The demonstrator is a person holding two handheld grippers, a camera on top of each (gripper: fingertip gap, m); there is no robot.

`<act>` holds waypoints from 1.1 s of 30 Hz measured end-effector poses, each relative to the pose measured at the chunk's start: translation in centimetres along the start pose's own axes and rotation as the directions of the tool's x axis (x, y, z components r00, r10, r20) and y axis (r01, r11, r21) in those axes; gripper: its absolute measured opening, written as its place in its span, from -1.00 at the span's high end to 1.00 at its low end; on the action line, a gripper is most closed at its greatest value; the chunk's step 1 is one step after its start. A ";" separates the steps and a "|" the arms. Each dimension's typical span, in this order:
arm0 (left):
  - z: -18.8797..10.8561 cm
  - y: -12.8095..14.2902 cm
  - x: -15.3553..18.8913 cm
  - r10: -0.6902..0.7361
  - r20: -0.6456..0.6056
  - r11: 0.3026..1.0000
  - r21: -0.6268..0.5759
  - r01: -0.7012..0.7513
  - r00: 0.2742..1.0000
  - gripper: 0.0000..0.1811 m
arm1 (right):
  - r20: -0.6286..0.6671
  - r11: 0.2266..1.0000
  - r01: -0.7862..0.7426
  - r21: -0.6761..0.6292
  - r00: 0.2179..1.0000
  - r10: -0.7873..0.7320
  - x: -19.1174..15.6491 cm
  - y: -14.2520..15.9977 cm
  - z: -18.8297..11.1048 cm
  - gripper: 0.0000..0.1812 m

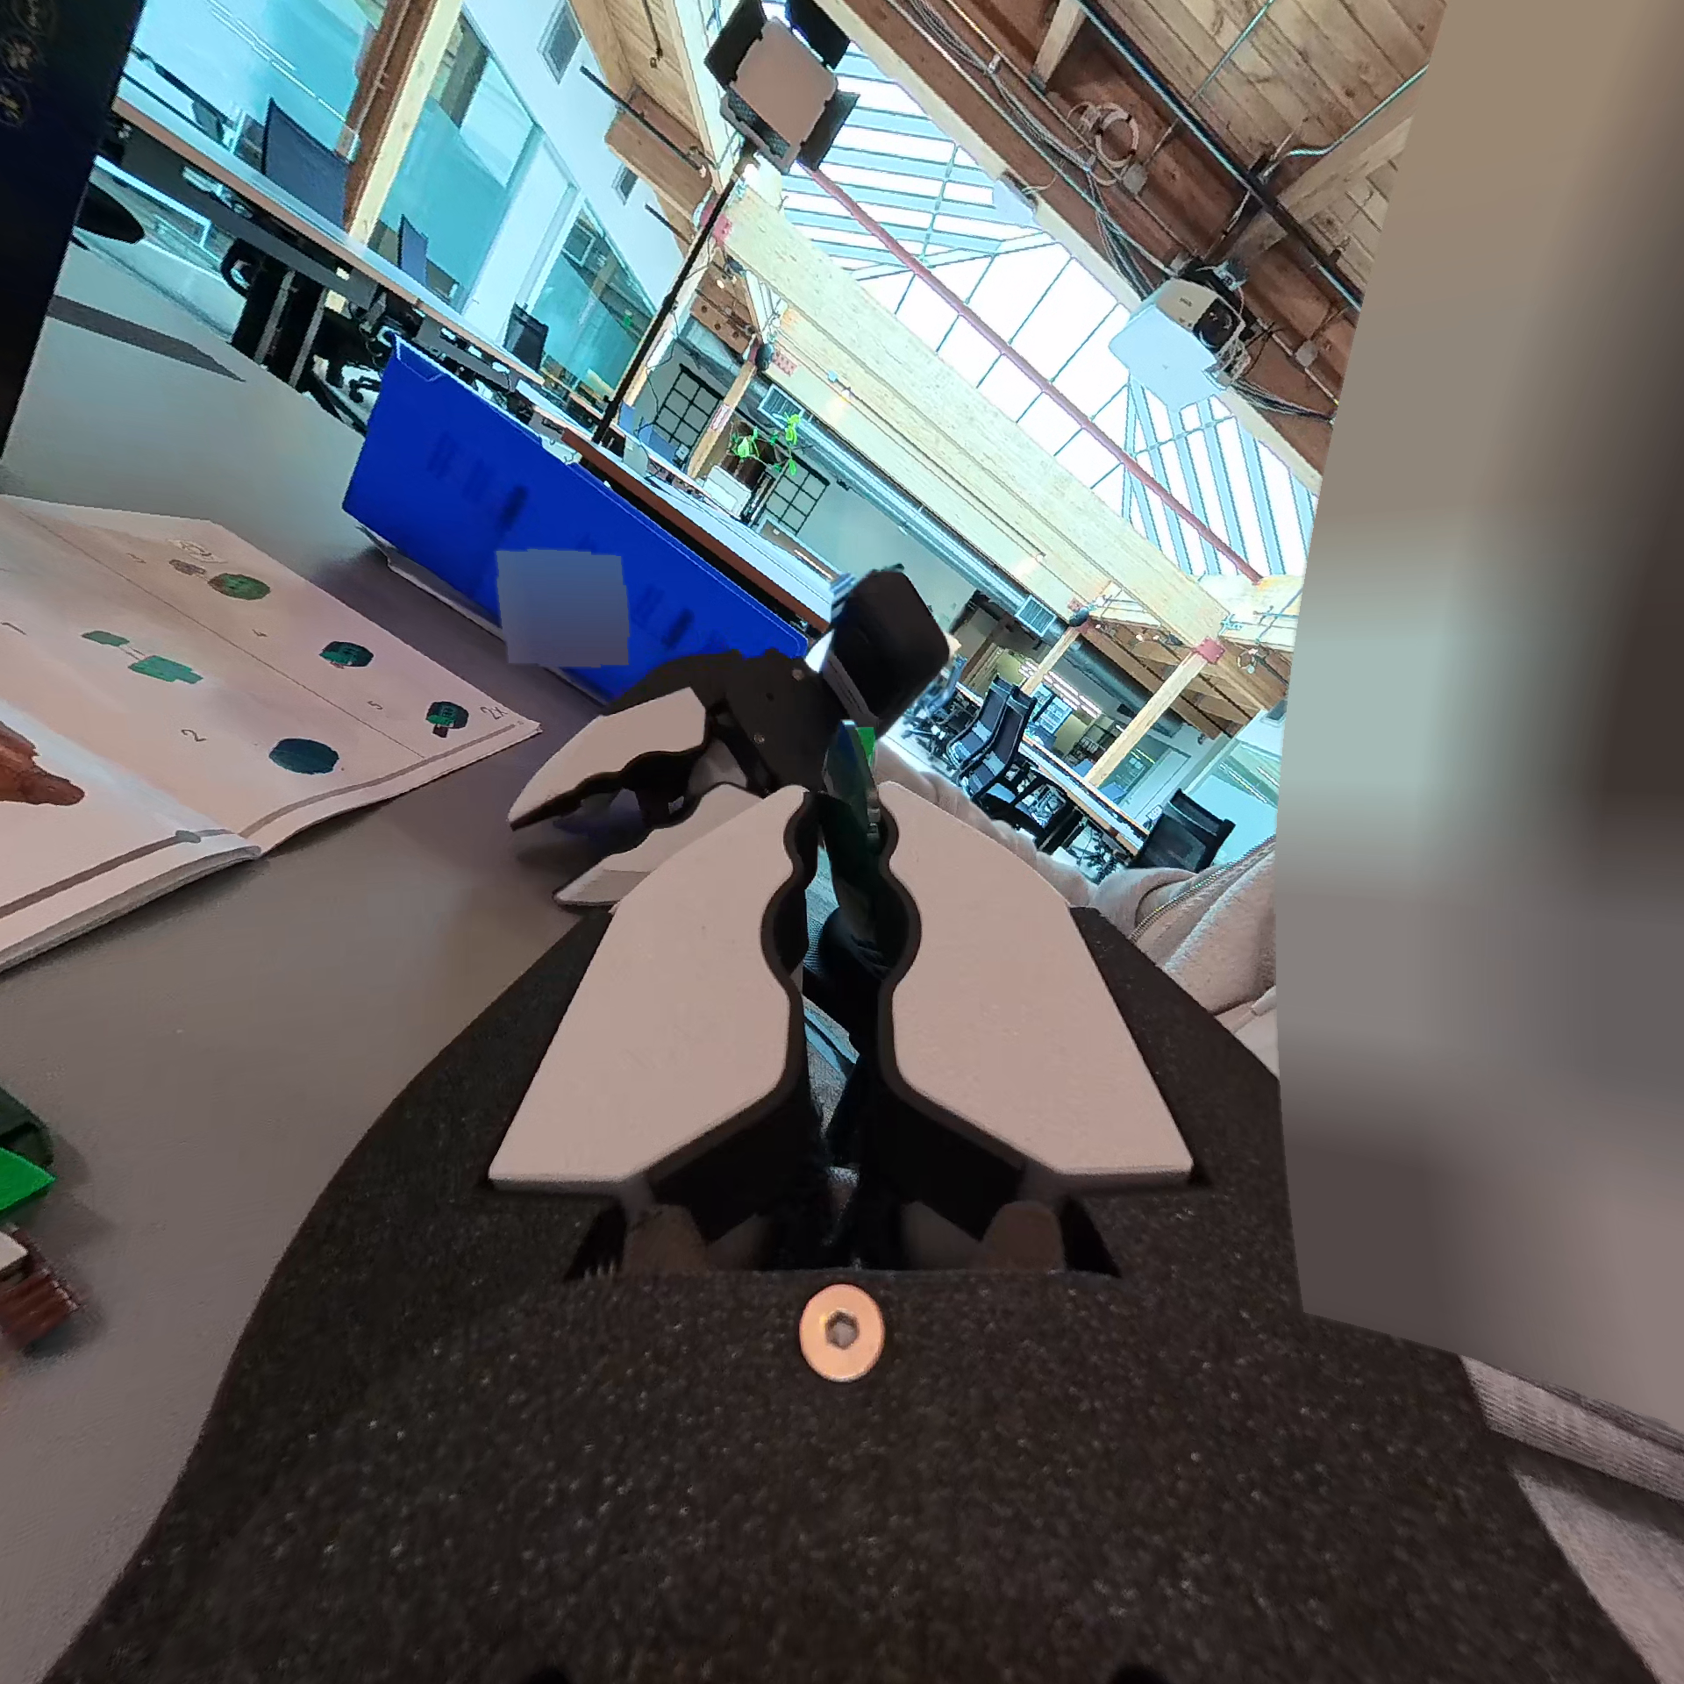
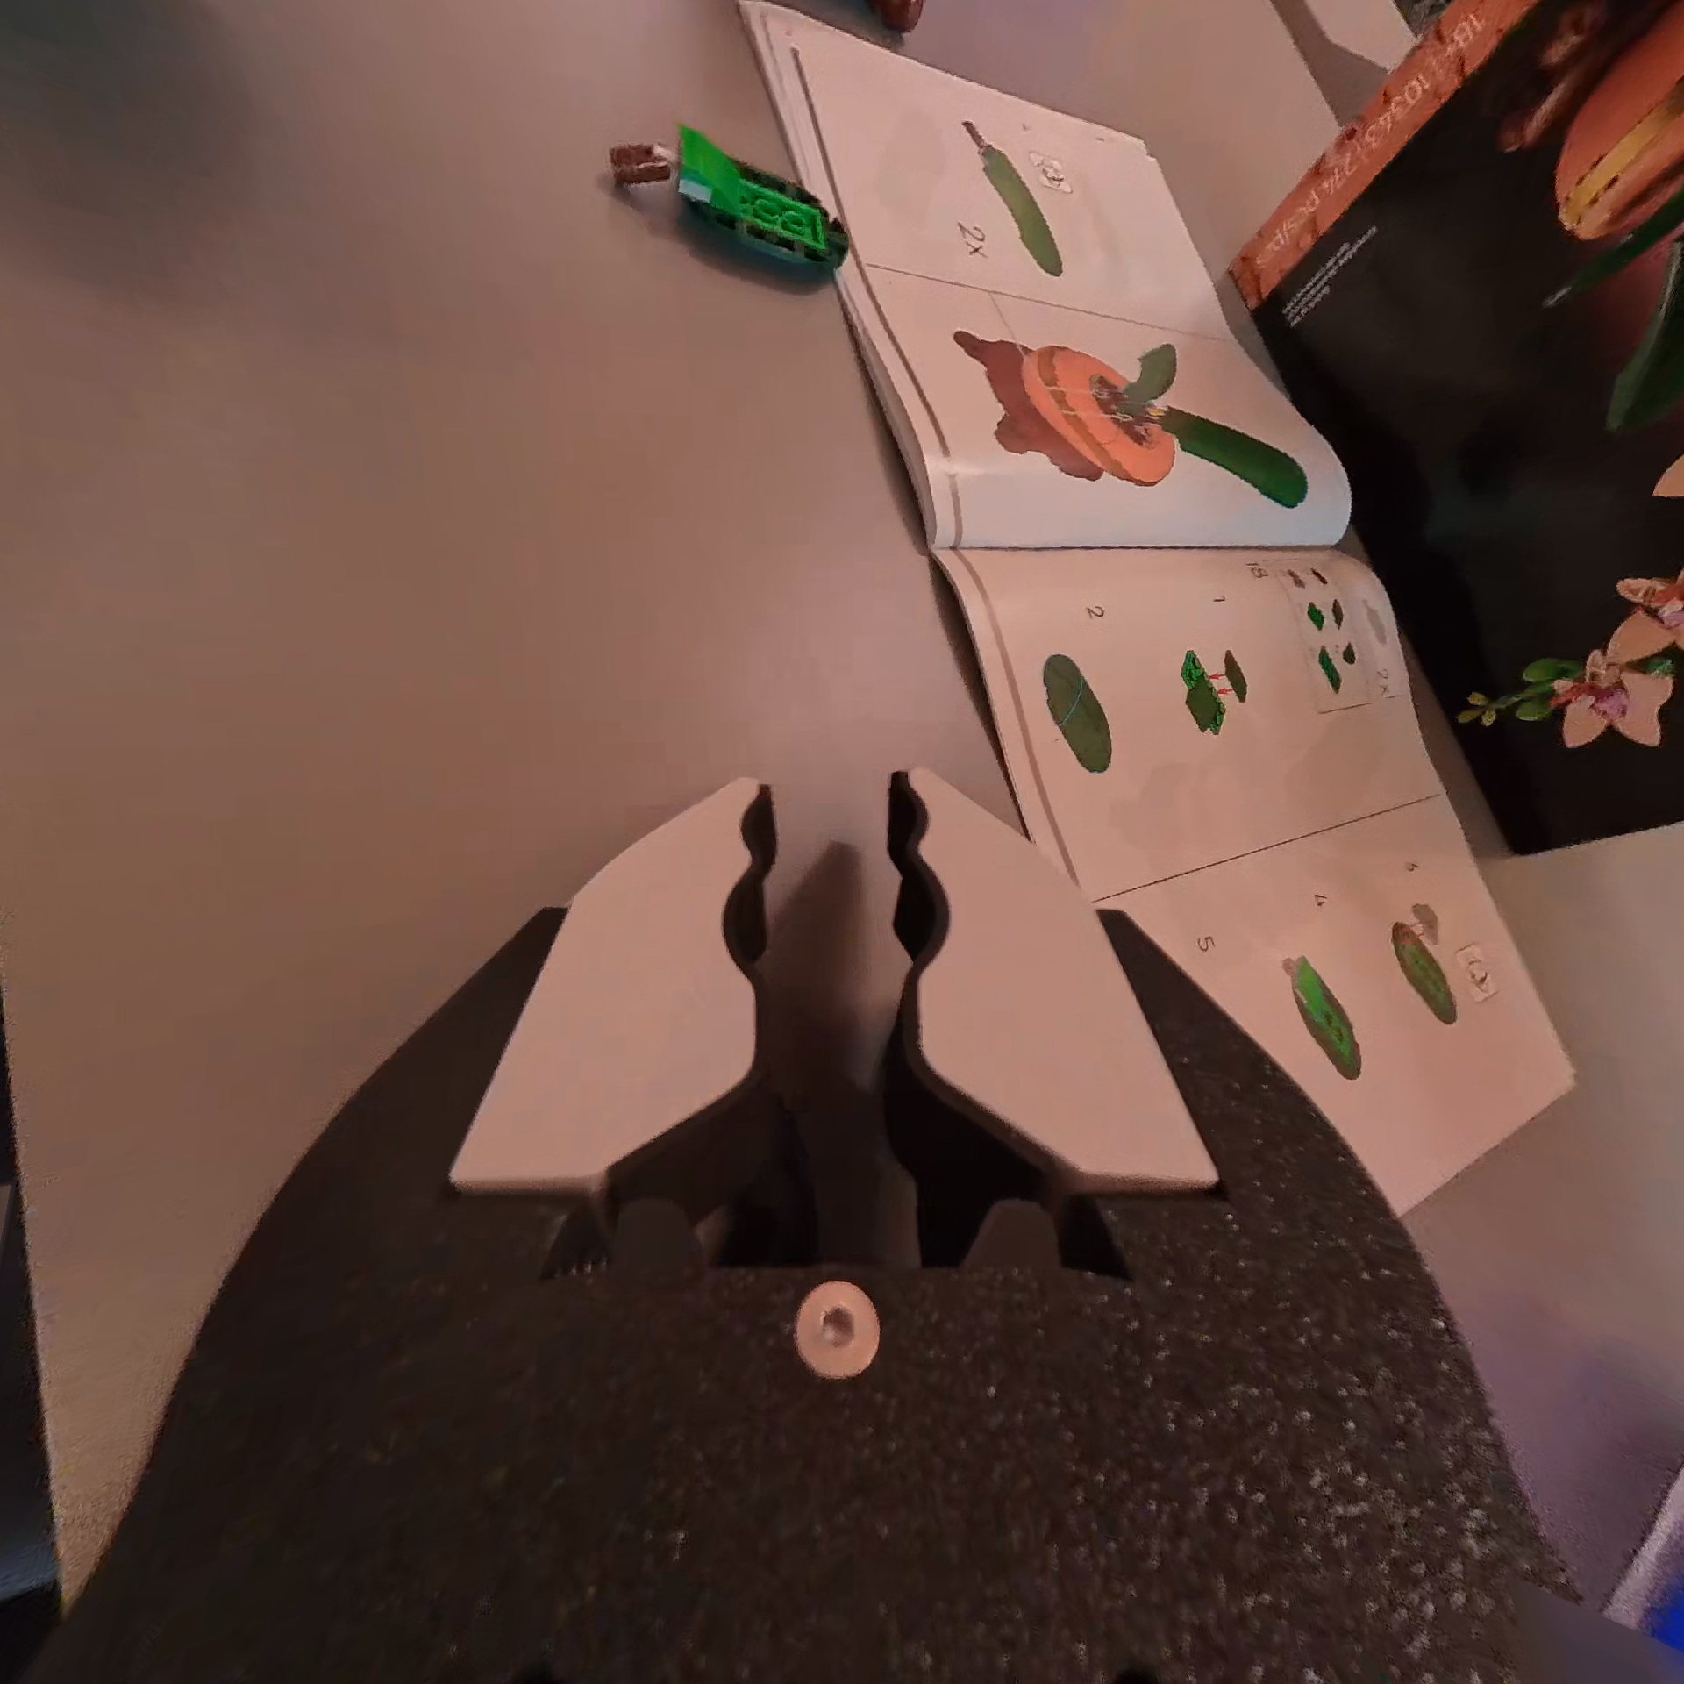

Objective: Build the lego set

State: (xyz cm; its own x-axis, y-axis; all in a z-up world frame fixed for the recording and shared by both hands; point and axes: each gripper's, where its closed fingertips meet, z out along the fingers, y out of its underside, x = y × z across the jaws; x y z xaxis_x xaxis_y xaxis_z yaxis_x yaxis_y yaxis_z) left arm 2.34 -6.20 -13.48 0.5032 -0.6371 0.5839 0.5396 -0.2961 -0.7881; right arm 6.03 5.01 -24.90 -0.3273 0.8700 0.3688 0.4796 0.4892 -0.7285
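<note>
My left gripper is shut on a thin dark green lego piece, held edge-on and raised off the table. The right gripper shows beyond it in the left wrist view, open, low over the table. In the right wrist view my right gripper is open and empty above the bare grey table. A built green leaf piece with a small brown piece beside it lies far ahead, next to the open instruction booklet. More green and brown pieces lie at the left edge of the left wrist view.
The set's dark box stands to the right of the booklet. A blue bin sits at the table's far side. The booklet also shows in the left wrist view. A person's grey sleeve is at the right. The left gripper's tips are roughly 15 centimetres from the right gripper's.
</note>
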 end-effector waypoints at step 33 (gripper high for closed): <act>0.1 0.4 0.1 -0.014 -0.007 1.000 -0.007 0.014 1.000 0.90 | 0.055 0.911 -0.396 -0.114 0.913 0.403 4.8 2.5 1.6 0.05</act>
State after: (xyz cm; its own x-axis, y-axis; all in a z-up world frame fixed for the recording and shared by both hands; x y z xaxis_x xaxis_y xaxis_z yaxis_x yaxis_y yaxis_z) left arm 2.72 -6.31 -13.73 0.4909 -0.6382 0.5931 0.5417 -0.3097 -0.7815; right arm 4.34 10.33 -25.89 -0.1506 0.9885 0.0110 0.6594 0.1088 -0.7439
